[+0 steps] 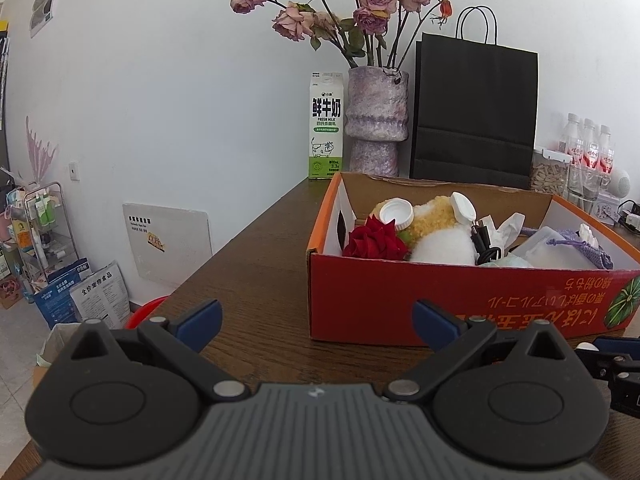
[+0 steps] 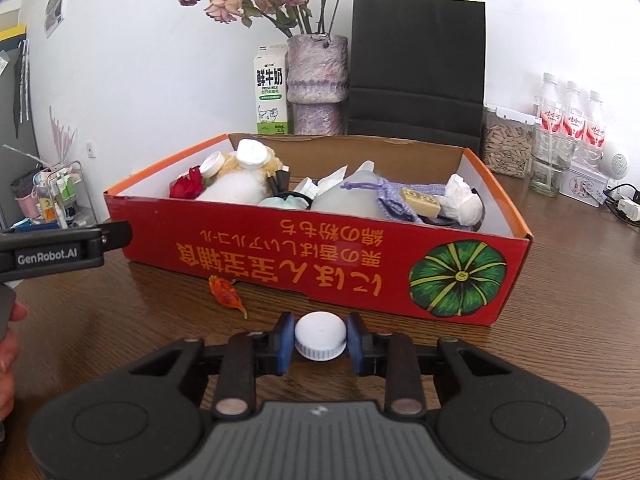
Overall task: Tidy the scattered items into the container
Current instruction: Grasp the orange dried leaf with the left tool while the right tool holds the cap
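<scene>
A red cardboard box (image 2: 320, 256) (image 1: 400, 292) sits on the brown wooden table, holding a plush toy, a red rose, white caps, cables, a purple pouch and tissue. In the right wrist view my right gripper (image 2: 320, 340) is shut on a white ribbed bottle cap (image 2: 320, 338), just in front of the box's near wall. An orange dried petal (image 2: 226, 294) lies on the table to the left of the cap. My left gripper (image 1: 316, 324) is open with nothing between its blue pads, left of the box's front corner. It also shows at the left edge of the right wrist view, as the left gripper (image 2: 60, 248).
Behind the box stand a milk carton (image 1: 326, 126), a purple vase of dried roses (image 1: 376, 120) and a black paper bag (image 1: 474, 108). Water bottles (image 2: 568, 116), a jar of seeds (image 2: 506, 148) and a glass stand at the back right. A hand (image 2: 8, 340) shows at far left.
</scene>
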A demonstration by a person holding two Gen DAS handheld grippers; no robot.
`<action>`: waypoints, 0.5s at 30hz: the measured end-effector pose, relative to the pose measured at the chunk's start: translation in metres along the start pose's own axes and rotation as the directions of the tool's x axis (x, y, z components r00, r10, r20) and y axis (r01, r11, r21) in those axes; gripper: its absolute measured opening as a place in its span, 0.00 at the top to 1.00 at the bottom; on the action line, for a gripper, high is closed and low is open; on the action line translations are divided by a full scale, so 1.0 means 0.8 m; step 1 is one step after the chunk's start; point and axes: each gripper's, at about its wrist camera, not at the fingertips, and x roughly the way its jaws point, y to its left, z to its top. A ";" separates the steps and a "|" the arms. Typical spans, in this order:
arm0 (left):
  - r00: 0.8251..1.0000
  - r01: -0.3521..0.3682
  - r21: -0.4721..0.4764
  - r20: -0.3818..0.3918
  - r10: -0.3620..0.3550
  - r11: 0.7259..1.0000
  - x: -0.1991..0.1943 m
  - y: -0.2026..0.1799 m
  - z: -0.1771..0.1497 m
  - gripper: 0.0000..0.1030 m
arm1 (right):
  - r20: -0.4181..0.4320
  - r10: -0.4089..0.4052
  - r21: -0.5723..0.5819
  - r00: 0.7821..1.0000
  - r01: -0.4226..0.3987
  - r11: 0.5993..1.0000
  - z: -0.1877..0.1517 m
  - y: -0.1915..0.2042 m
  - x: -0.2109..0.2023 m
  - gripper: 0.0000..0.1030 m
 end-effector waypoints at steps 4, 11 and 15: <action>1.000 0.010 0.036 -0.007 -0.010 0.999 0.001 -0.009 -0.001 0.00 | 0.010 -0.009 0.018 1.000 0.008 1.000 0.000 -0.011 -0.002 0.74; 0.997 0.067 0.081 -0.044 -0.064 0.994 0.004 -0.037 -0.003 0.00 | 0.038 -0.027 0.030 0.999 0.026 0.999 -0.002 -0.023 -0.009 0.74; 0.992 0.114 0.105 -0.060 -0.108 0.988 0.003 -0.061 -0.005 0.02 | 0.048 -0.039 0.040 0.998 0.037 0.998 -0.003 -0.033 -0.013 0.74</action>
